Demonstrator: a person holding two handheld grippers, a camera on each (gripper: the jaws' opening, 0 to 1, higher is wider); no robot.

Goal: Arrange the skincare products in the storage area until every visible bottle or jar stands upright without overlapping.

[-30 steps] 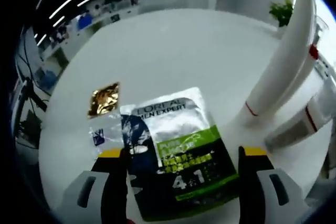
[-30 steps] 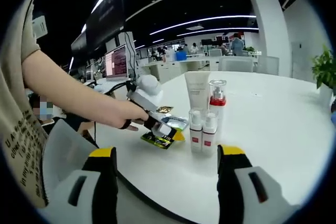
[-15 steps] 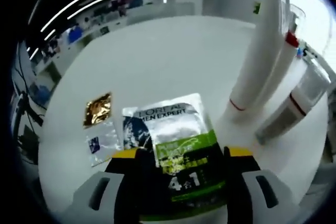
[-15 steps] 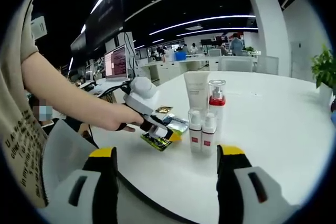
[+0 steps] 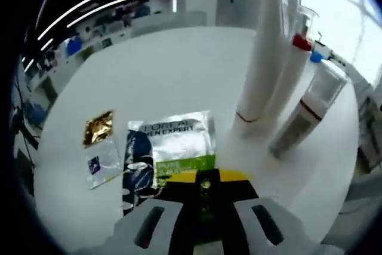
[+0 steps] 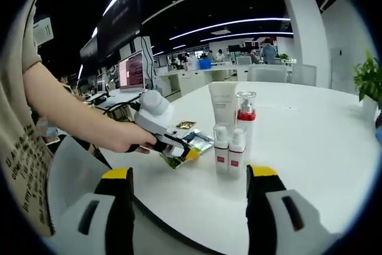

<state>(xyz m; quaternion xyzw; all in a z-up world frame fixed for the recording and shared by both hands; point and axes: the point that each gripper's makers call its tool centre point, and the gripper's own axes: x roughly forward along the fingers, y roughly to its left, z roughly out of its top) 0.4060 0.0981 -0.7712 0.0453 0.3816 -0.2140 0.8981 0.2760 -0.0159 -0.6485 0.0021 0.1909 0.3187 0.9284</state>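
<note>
In the left gripper view the left gripper (image 5: 206, 178) rises from six o'clock with its yellow-tipped jaws brought almost together over the near edge of a flat face-mask sachet (image 5: 170, 147), silver at the top, with a green band lower down; a strip of the green pack shows in the thin gap between the tips, so the jaws are closed on it. At nine o'clock of the sachet lie a small gold foil packet (image 5: 98, 128) and, just below that, a small clear packet (image 5: 101, 163), both flat on the white table (image 5: 173, 70). Toward one o'clock stands a tall white tube (image 5: 265, 52) with a red line near its base, a red-collared pump bottle (image 5: 301, 43) close behind it, and a smaller clear-capped bottle (image 5: 307, 108) at three o'clock, all leaning with the lens. The right gripper view gives the wider scene: the right gripper (image 6: 190, 186) at six o'clock has its jaws spread wide with nothing between them. At the centre stand the white tube (image 6: 222, 103), the pump bottle (image 6: 246, 111) and two small bottles (image 6: 228, 149) side by side in front, all upright and close together. At nine o'clock of them a person's hand (image 6: 122, 141) holds the left gripper (image 6: 186, 153) down at the sachet (image 6: 190, 142), with the gold packet (image 6: 185, 125) just beyond it.
</note>
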